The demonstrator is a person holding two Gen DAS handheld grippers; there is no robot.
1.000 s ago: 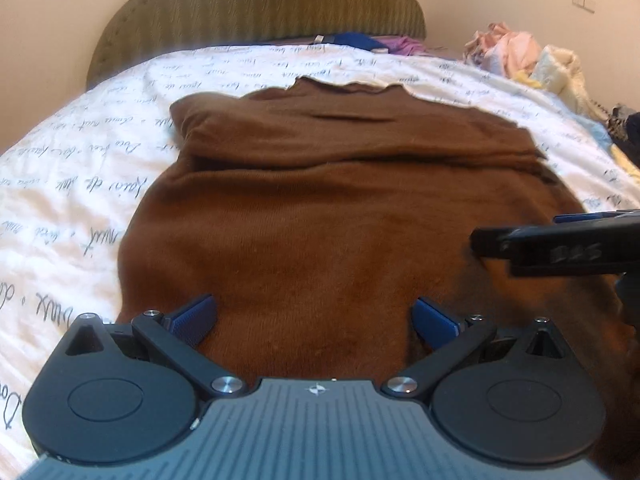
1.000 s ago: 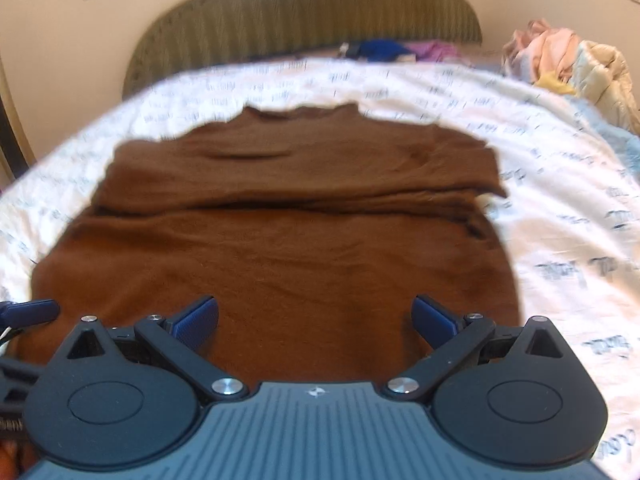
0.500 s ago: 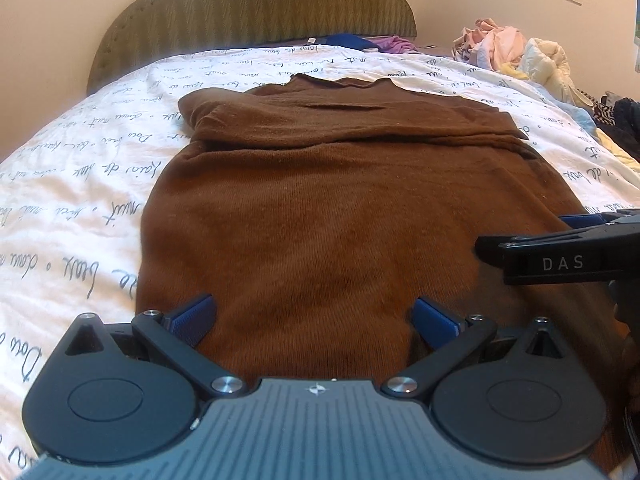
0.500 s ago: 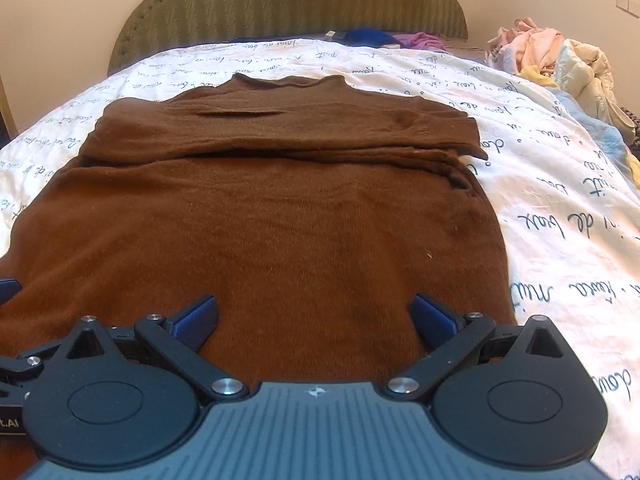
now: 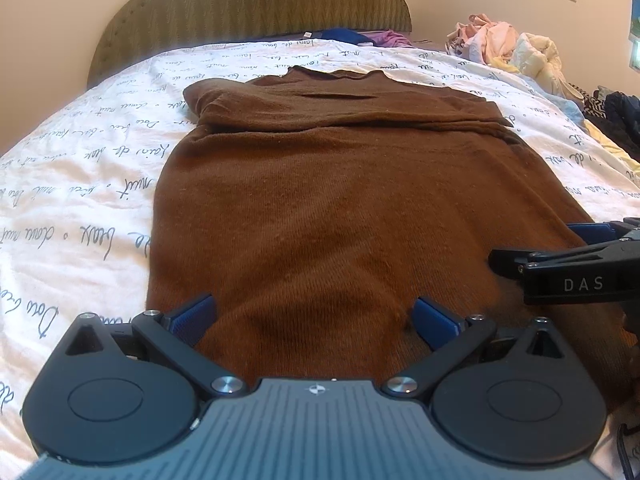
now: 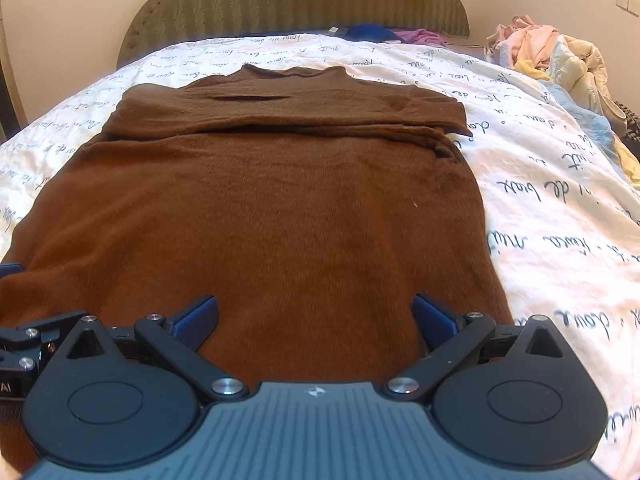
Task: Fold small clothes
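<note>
A brown knit sweater (image 5: 344, 184) (image 6: 256, 200) lies flat on the bed, neck toward the headboard, both sleeves folded across its chest. My left gripper (image 5: 316, 316) is open over the sweater's near hem on its left part, blue fingertips wide apart. My right gripper (image 6: 316, 316) is open over the hem's right part. Neither holds cloth. The right gripper's body (image 5: 568, 276) shows at the right edge of the left wrist view, and the left gripper's body (image 6: 24, 344) shows at the left edge of the right wrist view.
A white bedspread (image 5: 88, 184) (image 6: 560, 200) printed with dark script covers the bed. A green padded headboard (image 6: 296, 0) stands at the far end. A heap of pale clothes (image 6: 552, 52) (image 5: 508, 44) lies at the far right, and blue and purple garments (image 6: 384, 34) lie by the headboard.
Both grippers have dropped lower and drawn back toward the sweater's near hem, so the views now sit closer to the fabric. Both stay open. The sweater has not moved.
</note>
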